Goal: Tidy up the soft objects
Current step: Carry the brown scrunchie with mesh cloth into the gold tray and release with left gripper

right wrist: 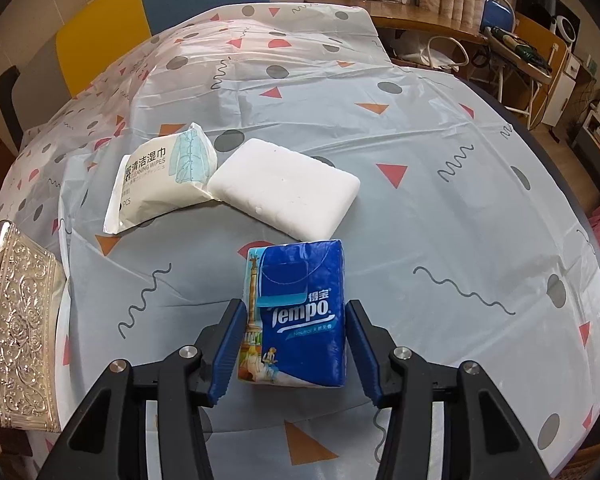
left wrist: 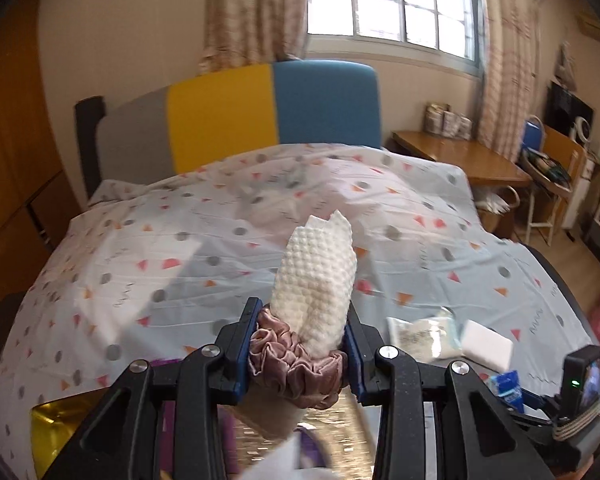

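Blue tissue pack lies between the right gripper's parted jaws on the patterned bench; wipes pack and white pad at twelve o'clock. Left gripper clamps a pink scrunchie around a white cloth, apparently lifted; window behind.

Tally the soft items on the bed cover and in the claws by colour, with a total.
White: 3, sponge block, wipes pack, dimpled cloth
Blue: 1, Tempo tissue pack
Pink: 1, scrunchie
Total: 5
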